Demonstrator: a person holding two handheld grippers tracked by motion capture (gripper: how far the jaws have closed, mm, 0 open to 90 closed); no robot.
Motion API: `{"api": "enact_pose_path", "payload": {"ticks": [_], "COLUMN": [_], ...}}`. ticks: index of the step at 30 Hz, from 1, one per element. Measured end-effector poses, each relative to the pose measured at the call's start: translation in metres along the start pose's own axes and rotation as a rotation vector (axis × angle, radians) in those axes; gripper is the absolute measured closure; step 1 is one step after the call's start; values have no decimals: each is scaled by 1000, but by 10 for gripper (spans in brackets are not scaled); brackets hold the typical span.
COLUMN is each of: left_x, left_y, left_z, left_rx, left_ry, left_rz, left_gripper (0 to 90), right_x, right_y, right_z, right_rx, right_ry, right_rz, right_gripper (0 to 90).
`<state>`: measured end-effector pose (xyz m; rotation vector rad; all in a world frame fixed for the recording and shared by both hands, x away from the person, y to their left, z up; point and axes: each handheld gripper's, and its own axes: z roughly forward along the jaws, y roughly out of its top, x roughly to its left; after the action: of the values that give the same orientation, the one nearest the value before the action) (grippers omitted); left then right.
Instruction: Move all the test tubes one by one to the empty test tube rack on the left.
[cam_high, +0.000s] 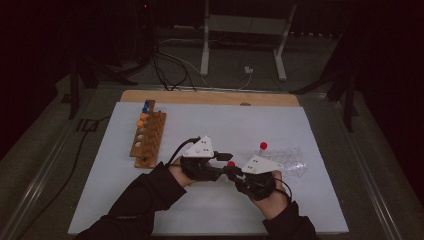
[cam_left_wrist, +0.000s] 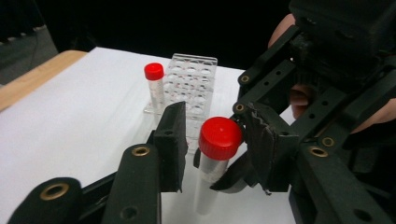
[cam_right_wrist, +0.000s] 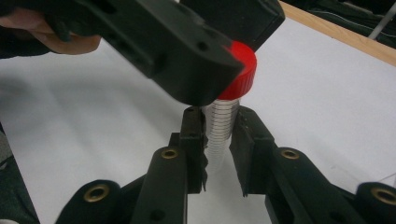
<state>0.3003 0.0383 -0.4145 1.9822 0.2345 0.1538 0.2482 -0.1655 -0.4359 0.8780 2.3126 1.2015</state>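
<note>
- A clear tube with a red cap (cam_left_wrist: 219, 138) stands upright between the two grippers, above the white table (cam_high: 220, 125) and just in front of the person.
- The right gripper (cam_right_wrist: 219, 140) pinches the tube's clear body, its jaws pressed against it from both sides below the cap.
- The left gripper (cam_left_wrist: 215, 140) reaches in at cap level. Its jaws sit either side of the red cap: the one on the right of the left gripper view touches it, while a gap shows on the other side, so they are not yet clamped.
- Just beyond stands a clear plastic rack (cam_left_wrist: 191, 84), with a second red-capped tube (cam_left_wrist: 154, 86) upright at its near left corner, clear of both grippers.
- A wooden rack (cam_high: 148, 137) with orange and blue caps sits well apart at the table's left.
- Both hands meet at the middle of the table, forearms coming in from the near edge, the grippers pointing toward each other.
</note>
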Motion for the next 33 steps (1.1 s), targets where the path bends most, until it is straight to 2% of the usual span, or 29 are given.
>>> {"api": "enact_pose_path", "payload": {"ticks": [8, 14, 17, 18, 19, 22, 27, 33], "left_x": [-1, -2, -2, -1, -1, 3, 8, 19], "left_y": [-1, 1, 2, 2, 2, 4, 6, 8], "left_z": [2, 2, 1, 0, -1, -6, -19, -40], "left_rx": [8, 20, 21, 21, 20, 13, 0, -14], "left_ry": [6, 21, 24, 28, 36, 53, 84, 147], "left_rz": [14, 36, 29, 33, 32, 25, 22, 9], "left_gripper": [701, 717, 719, 719, 719, 719, 720, 719], "right_x": [-2, -2, -3, -3, -3, -4, -7, -9], "right_y": [0, 0, 0, 0, 0, -1, -1, 0], "right_z": [-1, 0, -1, -1, -1, -3, -7, -12], "right_rx": [-5, -8, -20, -25, -33, -52, -88, -121], "right_ry": [-6, -4, 1, 8, 6, 0, -4, -14], "right_rz": [4, 8, 10, 16, 20, 22, 50, 58], "right_gripper": [749, 748, 731, 638, 598, 492, 352, 156]}}
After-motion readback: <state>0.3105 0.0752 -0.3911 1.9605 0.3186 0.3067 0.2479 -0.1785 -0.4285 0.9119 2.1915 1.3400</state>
